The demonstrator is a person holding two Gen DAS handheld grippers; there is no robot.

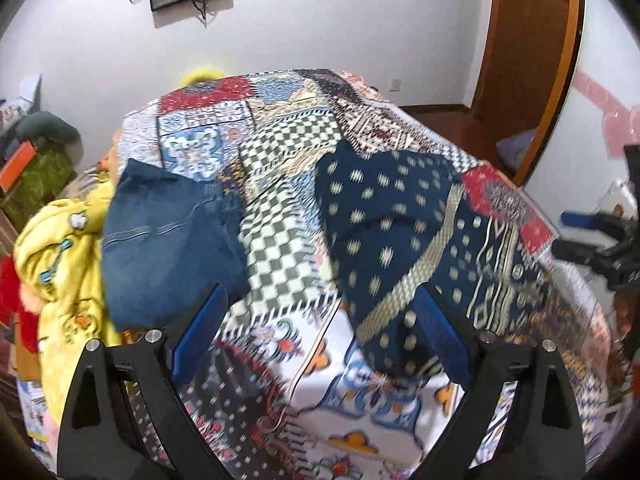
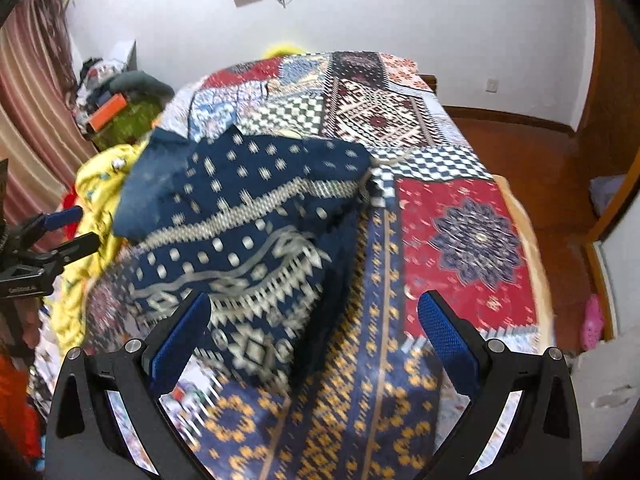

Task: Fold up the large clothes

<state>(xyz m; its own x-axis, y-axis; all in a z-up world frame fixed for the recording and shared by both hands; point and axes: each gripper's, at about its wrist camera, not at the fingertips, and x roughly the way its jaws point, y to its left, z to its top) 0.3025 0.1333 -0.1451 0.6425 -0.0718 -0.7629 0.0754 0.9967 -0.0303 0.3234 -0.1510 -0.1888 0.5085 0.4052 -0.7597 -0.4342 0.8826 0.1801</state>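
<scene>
A navy garment with cream dots and zigzag bands point(image 1: 392, 224) lies crumpled on the patchwork bedspread point(image 1: 280, 128); it also shows in the right wrist view point(image 2: 248, 220). My left gripper point(image 1: 320, 320) is open and empty above the bed, with the garment's near edge just ahead of its right finger. My right gripper point(image 2: 316, 320) is open and empty, with the garment's lower hem by its left finger. The right gripper shows at the right edge of the left wrist view point(image 1: 592, 236), and the left gripper at the left edge of the right wrist view point(image 2: 56, 232).
Folded blue jeans point(image 1: 168, 236) lie on the bed's left side, next to a yellow garment point(image 1: 60, 264) and red cloth point(image 1: 12, 300). A cluttered shelf point(image 2: 116, 108) and a curtain point(image 2: 32, 80) stand at left. A wooden door point(image 1: 528, 60) and floor point(image 2: 540, 160) are at right.
</scene>
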